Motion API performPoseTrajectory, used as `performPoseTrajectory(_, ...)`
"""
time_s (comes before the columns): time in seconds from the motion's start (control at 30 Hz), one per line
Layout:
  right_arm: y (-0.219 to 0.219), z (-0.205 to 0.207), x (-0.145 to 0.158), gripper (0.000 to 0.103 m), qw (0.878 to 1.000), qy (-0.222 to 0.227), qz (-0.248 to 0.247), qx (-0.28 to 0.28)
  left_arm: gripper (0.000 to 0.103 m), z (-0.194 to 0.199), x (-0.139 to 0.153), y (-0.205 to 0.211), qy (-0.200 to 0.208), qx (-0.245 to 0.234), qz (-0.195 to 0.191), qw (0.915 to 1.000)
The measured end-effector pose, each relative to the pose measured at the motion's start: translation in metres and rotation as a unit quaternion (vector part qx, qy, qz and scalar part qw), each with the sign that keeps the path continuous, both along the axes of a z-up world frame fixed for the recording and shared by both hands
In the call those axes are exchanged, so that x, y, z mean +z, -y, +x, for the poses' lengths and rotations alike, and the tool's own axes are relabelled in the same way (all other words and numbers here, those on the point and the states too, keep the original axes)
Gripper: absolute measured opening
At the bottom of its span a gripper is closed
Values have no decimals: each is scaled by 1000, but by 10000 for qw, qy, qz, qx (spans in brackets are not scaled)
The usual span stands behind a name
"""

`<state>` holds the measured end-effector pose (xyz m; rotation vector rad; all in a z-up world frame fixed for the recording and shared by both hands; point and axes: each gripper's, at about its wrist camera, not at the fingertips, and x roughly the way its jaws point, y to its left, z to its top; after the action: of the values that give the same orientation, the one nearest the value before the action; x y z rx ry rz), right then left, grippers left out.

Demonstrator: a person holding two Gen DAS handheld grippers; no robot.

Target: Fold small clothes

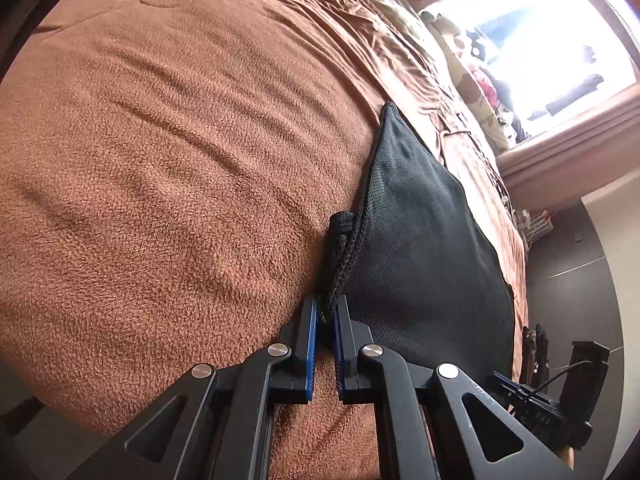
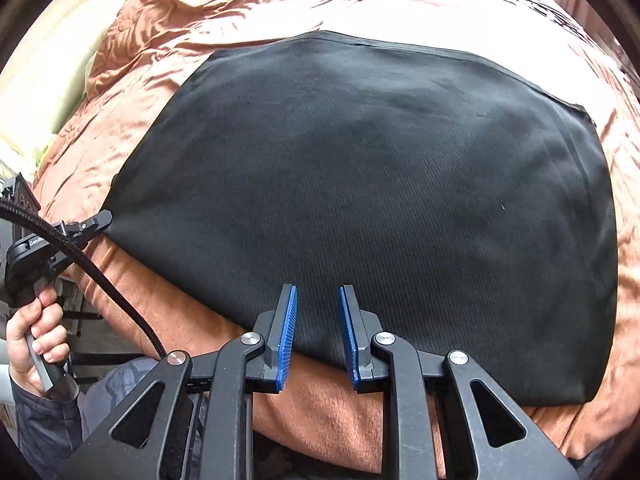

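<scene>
A black knit garment (image 2: 380,200) lies spread flat on a brown fleece blanket (image 2: 328,404) on a bed. In the left wrist view the garment (image 1: 420,248) runs off to the right, and my left gripper (image 1: 329,312) is shut on its bunched near corner. The right wrist view shows that same left gripper (image 2: 105,216) at the garment's left corner, held by a hand (image 2: 36,340). My right gripper (image 2: 318,296) hovers open over the garment's near edge, blue pads (image 2: 289,332) apart with nothing between them.
The blanket (image 1: 168,184) stretches wide to the left. Rumpled bedding and pillows (image 1: 476,92) lie toward a bright window (image 1: 552,40). A braided cable (image 2: 104,292) crosses the lower left. Dark floor (image 1: 576,292) lies beside the bed.
</scene>
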<state>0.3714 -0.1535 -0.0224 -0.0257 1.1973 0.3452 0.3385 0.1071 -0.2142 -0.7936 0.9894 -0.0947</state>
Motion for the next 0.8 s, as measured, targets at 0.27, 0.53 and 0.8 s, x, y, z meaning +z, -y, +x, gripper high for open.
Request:
performPoseTrajectory(0.27, -5, 27, -7, 19, 9992, -385, -49, -109, 7, -3, -3, -4, 23, 74, -167, 9998)
performPoseTrajectory(0.53, -4, 57, -12, 5, 9996, -201, -93, -183, 7, -9, -7, -7, 52, 186, -295, 9994)
performPoseTrajectory(0.8, 4, 104, -18, 5, 9993, -90, 81, -367, 7, -20, -8, -5, 91, 306, -381, 9988)
